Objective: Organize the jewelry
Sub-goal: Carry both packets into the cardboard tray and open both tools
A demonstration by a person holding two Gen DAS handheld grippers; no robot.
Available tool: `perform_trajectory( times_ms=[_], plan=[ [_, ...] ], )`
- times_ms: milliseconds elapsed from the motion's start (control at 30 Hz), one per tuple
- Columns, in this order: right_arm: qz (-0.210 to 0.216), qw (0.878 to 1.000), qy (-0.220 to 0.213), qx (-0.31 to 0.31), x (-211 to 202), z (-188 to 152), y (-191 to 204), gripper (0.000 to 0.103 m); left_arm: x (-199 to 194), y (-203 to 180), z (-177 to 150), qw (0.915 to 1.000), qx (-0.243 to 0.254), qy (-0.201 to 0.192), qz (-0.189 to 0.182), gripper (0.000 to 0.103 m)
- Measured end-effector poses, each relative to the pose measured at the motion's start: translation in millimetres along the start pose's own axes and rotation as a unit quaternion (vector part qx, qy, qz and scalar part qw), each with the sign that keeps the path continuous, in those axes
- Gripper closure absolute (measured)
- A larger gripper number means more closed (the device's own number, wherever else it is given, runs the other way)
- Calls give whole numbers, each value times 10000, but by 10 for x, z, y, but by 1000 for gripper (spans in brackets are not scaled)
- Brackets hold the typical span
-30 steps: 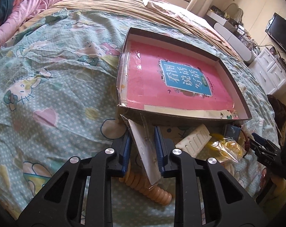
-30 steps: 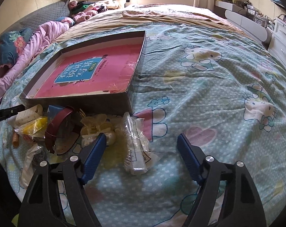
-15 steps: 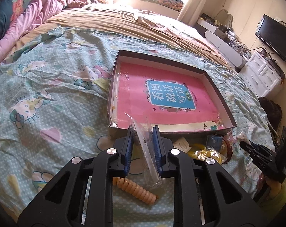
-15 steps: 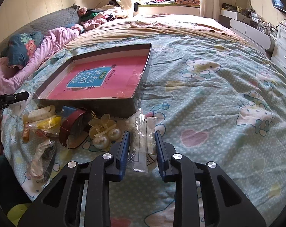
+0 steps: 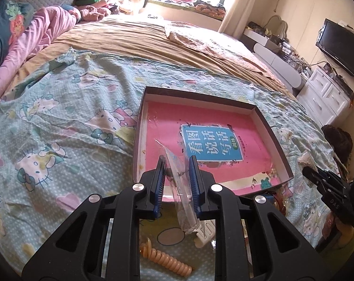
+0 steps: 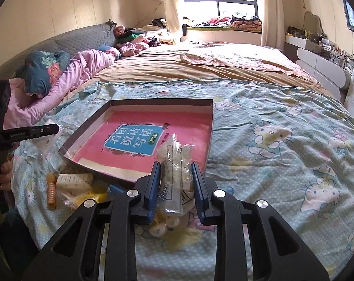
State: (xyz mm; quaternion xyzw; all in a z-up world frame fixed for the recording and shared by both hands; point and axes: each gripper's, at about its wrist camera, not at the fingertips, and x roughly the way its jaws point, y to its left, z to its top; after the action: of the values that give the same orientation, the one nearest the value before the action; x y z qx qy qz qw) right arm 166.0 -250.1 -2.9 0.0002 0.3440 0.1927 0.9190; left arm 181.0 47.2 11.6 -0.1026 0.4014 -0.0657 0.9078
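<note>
- Pink book (image 5: 207,138) in box (image 5: 274,138): blue label, Chinese title 看图说话写话.
- Left gripper (image 5: 177,182) fingers clamp clear packet (image 5: 180,187).
- Right gripper (image 6: 177,182) fingers pinch crinkly bag (image 6: 174,164); print prob. unreadable.

Bedspread (image 5: 59,121): pale teal w/ small white dots, cartoon-cat print in white, pink, yellow. Tray (image 5: 274,138): dark brown rim, white inner walls; floor is a pink sheet w/ blue label (image 5: 209,141), white characters. Left gripper (image 5: 177,182) and right gripper (image 6: 175,182): black frames, blue pads, silver screws. Packet (image 5: 181,187) in left gripper: clear plastic. Packet bundle (image 6: 175,161) in right gripper: clear film, white card w/ dark print. Spiral hair tie (image 5: 167,258): peach-orange. Far blanket (image 6: 200,68): tan. Quilt (image 5: 36,32): pink.
</note>
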Motion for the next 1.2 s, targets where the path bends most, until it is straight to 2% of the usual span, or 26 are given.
perform_trajectory(
  times_ms=[500,967,1133,1200],
  plan=[
    [12,9996,296,-20,724,239,96,78,493,42,166,9997,-88,187,133,90],
    [-101,9979,609,214,1021,205,10,78,802,73,63,9987,-80,488,127,90],
    [-111,9973,681,266,1044,170,-1,74,824,86,38,9985,-89,512,141,90],
    [-95,9974,642,300,1016,165,-3,66,822,79,41,9986,-80,512,139,90]
  ],
)
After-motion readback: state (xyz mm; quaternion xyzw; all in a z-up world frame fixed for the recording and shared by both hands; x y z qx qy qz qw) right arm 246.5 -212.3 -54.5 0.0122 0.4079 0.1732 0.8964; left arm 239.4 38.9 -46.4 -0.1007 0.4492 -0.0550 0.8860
